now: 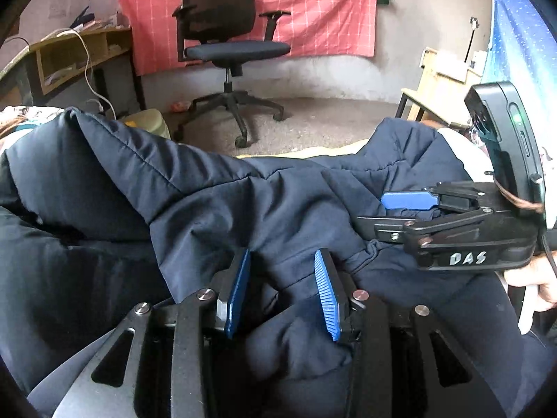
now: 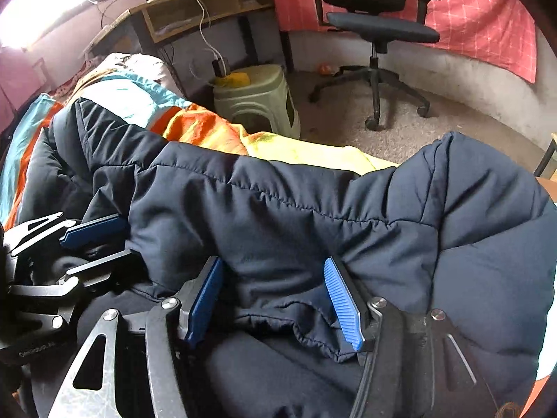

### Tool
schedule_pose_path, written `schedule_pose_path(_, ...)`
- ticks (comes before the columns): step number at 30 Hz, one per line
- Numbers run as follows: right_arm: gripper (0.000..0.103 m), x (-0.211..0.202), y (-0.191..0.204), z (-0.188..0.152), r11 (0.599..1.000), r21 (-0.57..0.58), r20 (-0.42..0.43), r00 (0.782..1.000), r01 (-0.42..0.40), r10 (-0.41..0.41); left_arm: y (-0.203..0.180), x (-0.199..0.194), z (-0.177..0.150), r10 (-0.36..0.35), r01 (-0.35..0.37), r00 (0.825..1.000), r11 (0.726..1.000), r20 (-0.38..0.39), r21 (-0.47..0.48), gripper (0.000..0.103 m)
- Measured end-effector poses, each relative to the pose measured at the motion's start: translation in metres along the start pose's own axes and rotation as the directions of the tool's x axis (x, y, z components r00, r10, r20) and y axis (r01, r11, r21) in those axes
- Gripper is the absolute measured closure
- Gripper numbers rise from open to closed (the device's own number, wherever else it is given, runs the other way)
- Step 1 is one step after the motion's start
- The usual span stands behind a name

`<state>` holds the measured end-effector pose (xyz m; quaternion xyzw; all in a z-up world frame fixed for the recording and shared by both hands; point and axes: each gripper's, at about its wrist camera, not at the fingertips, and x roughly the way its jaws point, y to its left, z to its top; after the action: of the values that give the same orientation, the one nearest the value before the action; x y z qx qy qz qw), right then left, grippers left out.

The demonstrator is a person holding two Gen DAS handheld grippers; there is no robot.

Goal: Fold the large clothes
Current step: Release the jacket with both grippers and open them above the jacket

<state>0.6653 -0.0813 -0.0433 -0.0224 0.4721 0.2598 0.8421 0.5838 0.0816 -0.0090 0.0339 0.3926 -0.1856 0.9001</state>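
A dark navy quilted jacket (image 1: 216, 191) lies bunched on a bed and fills the lower half of both views (image 2: 313, 216). My left gripper (image 1: 282, 292) has its blue pads apart with a fold of jacket fabric between them. My right gripper (image 2: 275, 299) also has its pads apart, with a hem of the jacket lying between them. The right gripper shows in the left wrist view (image 1: 410, 209) at the right, pressed onto the jacket. The left gripper shows in the right wrist view (image 2: 94, 244) at the left edge.
An orange, yellow and teal bedspread (image 2: 209, 129) lies under the jacket. A black office chair (image 1: 229, 45) stands on the carpet beyond the bed. A pale green plastic stool (image 2: 257, 101) and a wooden desk (image 2: 195, 14) stand by the bed.
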Motion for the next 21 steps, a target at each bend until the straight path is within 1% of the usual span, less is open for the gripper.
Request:
schedule_pose_path(3,0.044,-0.02,-0.011,-0.01,0.997,0.048,0.053,0.996,-0.068,0.065,0.004,-0.018,-0.003,0.014,-0.014,0.999,1.0,0.03,-0.014,0.069)
schedule_pose_path(4,0.044,-0.029,-0.015,-0.014,0.995,0.06,0.077,0.994,-0.078,0.073,0.004,-0.026,-0.004,0.023,-0.022,0.999,0.999,0.047,-0.024,0.069)
schedule_pose_path(7,0.041,-0.055,-0.026,-0.026,0.992,0.103,0.138,0.989,-0.071,0.056,0.007,-0.042,-0.002,0.054,-0.05,0.995,0.997,0.079,-0.053,0.069)
schedule_pose_path(9,0.041,-0.063,-0.03,-0.027,0.989,0.126,0.14,0.989,-0.072,0.054,0.011,-0.051,0.0,0.05,-0.041,0.995,0.995,0.089,-0.094,0.068)
schedule_pose_path(10,0.041,-0.067,-0.03,-0.028,0.99,0.129,0.136,0.99,-0.059,0.041,0.012,-0.056,0.001,0.054,-0.043,0.994,0.992,0.095,-0.116,0.067)
schedule_pose_path(11,0.039,-0.071,-0.029,-0.027,0.991,0.127,0.137,0.99,-0.039,0.022,0.013,-0.061,0.002,0.065,-0.051,0.993,0.99,0.1,-0.131,0.065)
schedule_pose_path(13,0.034,-0.08,-0.027,-0.028,0.992,0.129,0.15,0.989,-0.009,-0.011,0.011,-0.071,0.004,0.077,-0.06,0.99,0.988,0.118,-0.145,0.048)
schedule_pose_path(15,0.031,-0.089,-0.025,-0.03,0.99,0.14,0.171,0.985,0.001,-0.026,0.006,-0.084,0.004,0.089,-0.067,0.985,0.986,0.147,-0.15,0.039)
schedule_pose_path(21,0.02,-0.122,-0.018,-0.043,0.984,0.171,0.238,0.967,0.045,-0.086,-0.003,-0.112,0.001,0.127,-0.097,0.978,0.979,0.167,-0.177,0.031)
